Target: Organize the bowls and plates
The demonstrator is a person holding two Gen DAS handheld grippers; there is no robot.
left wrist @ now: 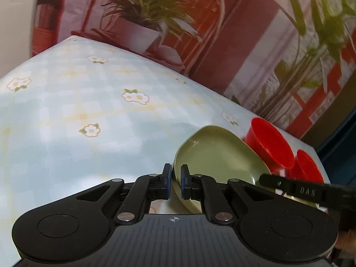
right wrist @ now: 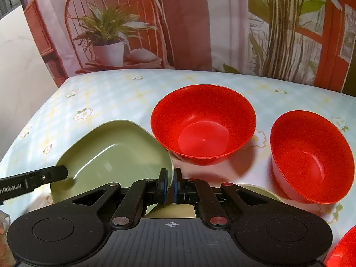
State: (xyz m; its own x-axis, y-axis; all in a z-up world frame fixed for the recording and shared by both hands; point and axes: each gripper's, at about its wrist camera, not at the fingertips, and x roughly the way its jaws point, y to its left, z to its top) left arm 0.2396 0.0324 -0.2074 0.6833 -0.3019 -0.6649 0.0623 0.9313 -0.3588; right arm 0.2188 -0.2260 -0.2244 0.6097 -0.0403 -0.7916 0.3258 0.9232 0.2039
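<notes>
Both the left gripper [left wrist: 175,181] and right gripper [right wrist: 169,185] have fingers clamped on opposite rims of the green plate [right wrist: 111,153]. Recommended: lift evenly, level, clearing the red bowl [right wrist: 202,122] beyond the right fingers.

Glossy plastic dishes on a smooth printed desk cover.

The green plate [right wrist: 115,149] looked like smooth plastic with a soft sheen, a bright streak of light running across its well. The two red bowls [right wrist: 203,122] [right wrist: 311,155] were glossy plastic too, slightly translucent at the rims. The desk [right wrist: 111,93] wore a pale checked covering with printed flowers, smooth and faintly shiny like oilcloth. Both grippers were matt black plastic with ribbed bodies and small polished metal pins; the left gripper [left wrist: 175,181] and the right gripper [right wrist: 170,185] carried blue, rubbery-looking pads on their fingers [left wrist: 184,184]. The backdrop [right wrist: 189,22] hung like printed cloth, matt and gently creased.
</notes>
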